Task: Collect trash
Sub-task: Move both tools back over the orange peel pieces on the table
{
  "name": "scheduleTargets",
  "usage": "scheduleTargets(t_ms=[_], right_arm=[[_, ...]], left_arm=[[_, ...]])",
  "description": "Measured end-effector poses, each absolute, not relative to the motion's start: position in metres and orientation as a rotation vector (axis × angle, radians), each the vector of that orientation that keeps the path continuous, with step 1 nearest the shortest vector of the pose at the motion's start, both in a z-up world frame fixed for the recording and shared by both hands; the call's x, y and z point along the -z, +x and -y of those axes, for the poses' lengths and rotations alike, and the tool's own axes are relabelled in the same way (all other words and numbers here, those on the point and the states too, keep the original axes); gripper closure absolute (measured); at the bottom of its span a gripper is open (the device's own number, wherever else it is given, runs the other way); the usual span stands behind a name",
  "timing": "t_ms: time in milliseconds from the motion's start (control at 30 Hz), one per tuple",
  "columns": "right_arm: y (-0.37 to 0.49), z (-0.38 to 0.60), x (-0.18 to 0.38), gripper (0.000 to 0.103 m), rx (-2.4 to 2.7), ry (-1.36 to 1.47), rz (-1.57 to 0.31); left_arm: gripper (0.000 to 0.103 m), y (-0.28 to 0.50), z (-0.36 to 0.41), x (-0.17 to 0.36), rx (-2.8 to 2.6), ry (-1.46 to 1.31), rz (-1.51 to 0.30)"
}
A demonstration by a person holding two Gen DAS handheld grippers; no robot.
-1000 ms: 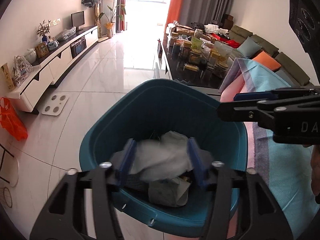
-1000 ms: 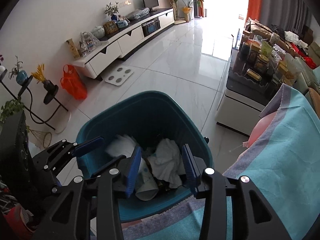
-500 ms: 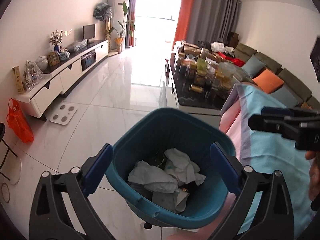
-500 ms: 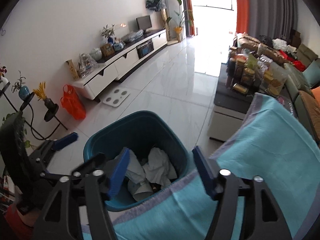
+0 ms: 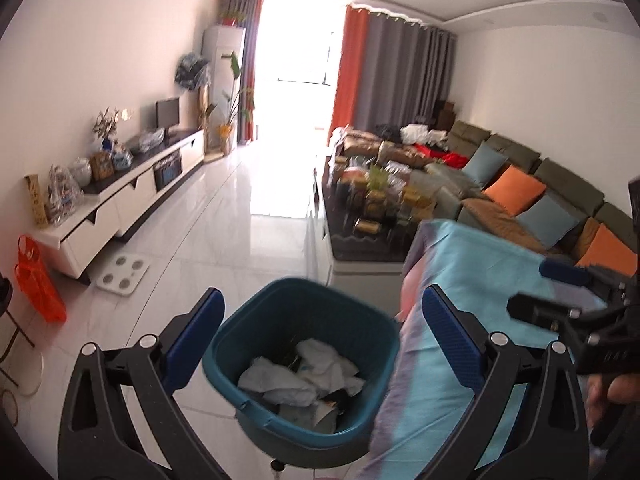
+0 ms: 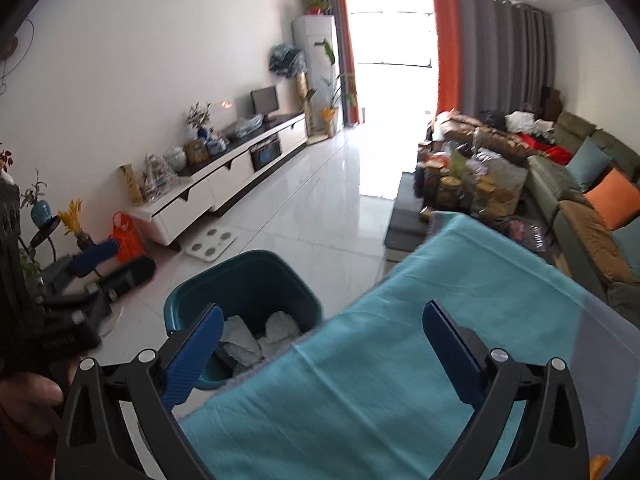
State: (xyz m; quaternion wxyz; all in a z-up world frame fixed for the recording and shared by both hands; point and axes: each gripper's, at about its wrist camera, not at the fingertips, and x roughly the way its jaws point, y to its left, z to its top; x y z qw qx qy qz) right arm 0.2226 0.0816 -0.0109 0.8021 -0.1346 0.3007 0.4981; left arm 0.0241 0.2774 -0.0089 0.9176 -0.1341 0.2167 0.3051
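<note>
One round teal plastic bin (image 5: 304, 364) on the floor holds several crumpled white tissues (image 5: 304, 372). Above the bin, the left gripper (image 5: 320, 344) hovers spread wide, empty; beside the bin, the right gripper (image 6: 320, 344) is also spread, empty.

You've opened your left gripper (image 5: 322, 334) wide; 1 s ago it was clamped on a wad of white paper (image 5: 280, 382), which now lies loose in the teal bin (image 5: 256, 322). Right gripper (image 6: 322, 354) went from narrow to wide too. Both pulled up & back: bin looks smaller, right one now sits over the teal cloth (image 6: 460, 300) w/ bin off to its left.
</note>
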Motion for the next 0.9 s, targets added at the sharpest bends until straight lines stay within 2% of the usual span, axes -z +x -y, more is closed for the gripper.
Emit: scheduleTargets(t_ms=[367, 600, 900], right_arm=[[0.214, 0.044, -0.009, 0.007, -0.909, -0.153, -0.523], [0.202, 0.116, -0.003, 0.007, -0.747, -0.112, -0.483], [0.193, 0.178, 0.014, 0.007, -0.577, -0.056, -0.494]], left_arm=[[0.006, 0.041, -0.187, -0.040, -0.456, -0.183, -0.358], [0.006, 0.060, -0.106, -0.038, -0.277, -0.121, -0.342], [0.006, 0.069, -0.044, -0.031, -0.129, -0.101, -0.337]])
